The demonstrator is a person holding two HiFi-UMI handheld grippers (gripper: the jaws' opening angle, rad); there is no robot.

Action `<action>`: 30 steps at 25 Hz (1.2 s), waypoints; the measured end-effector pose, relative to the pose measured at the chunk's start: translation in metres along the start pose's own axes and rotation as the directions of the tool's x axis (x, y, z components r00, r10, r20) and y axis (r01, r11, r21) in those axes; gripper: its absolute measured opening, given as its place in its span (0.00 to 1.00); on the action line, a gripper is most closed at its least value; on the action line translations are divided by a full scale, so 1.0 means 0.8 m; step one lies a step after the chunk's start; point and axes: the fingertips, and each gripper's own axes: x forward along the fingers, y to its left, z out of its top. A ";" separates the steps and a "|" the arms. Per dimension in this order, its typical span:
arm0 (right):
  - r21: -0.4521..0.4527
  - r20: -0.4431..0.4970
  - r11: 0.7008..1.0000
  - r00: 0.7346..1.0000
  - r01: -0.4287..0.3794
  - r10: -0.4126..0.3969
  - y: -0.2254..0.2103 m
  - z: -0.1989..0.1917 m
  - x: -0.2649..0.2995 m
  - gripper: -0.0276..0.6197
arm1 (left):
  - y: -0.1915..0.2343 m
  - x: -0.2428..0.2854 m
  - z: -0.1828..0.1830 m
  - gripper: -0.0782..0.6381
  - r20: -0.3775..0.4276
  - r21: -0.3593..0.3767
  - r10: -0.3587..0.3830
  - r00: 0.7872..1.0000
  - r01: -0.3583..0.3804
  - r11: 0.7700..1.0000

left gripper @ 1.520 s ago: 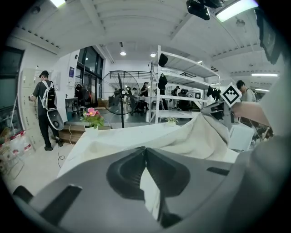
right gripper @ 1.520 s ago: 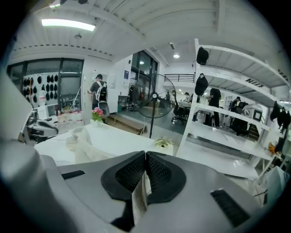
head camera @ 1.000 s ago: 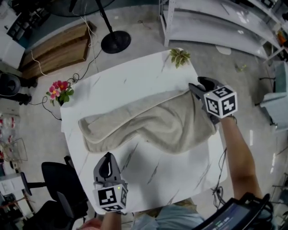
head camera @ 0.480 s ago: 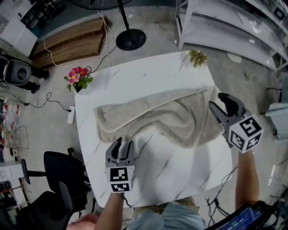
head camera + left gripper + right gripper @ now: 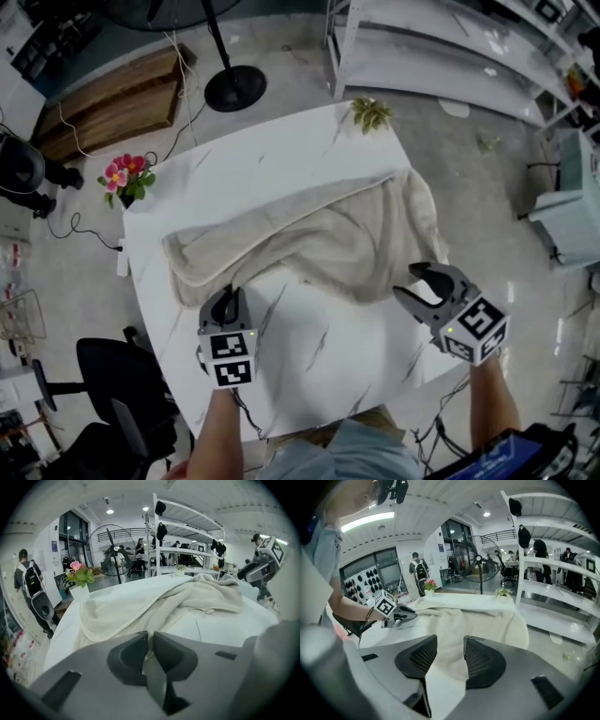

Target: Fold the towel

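Desk [image 5: 309, 366]: white marble-look top, taken as the reference for everything below.

Towel [image 5: 309, 234]: beige, lying lengthwise across the desk's middle. It is rumpled and partly lapped over itself rather than flat. Its right end is bunched at the desk's right edge and spills over it, as the right gripper view shows. The near hem sags toward the desk's near side at the right.

Right tongs [image 5: 405, 281]: over the desk's near-right part, wide open with nothing between the pads. They are just beside the towel's near-right bulge and not touching it.

Left tongs [image 5: 225, 298]: on the desk's near-left part, at the towel's near-left corner. The jaws have just been closing and are now almost together. The left gripper view shows a sliver of pale cloth in the gap, so I read them as pinched on the hem.

Small green sprig [image 5: 372, 114]: on the desk's far-right corner, well clear of the towel.

Step, my read: picking up the two near corners for the first fold. The left corner is taken, the right one isn't, and no fold has been made yet.

Next move calls for:
- Bring the right tongs to the towel's near-right corner, which is probably in the bunch at the desk's right edge.
- Separate out a single layer, since that end is heaped and a double grab is likely.
- Close, then lift both corners together and keep the hem taut before carrying it across the desk.
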 end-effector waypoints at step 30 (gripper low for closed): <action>-0.058 -0.076 0.955 0.953 0.289 -0.293 -0.112 -0.102 -0.017 0.12 | 0.032 -0.117 -0.099 0.16 -0.190 0.089 -0.165 0.968 0.184 0.979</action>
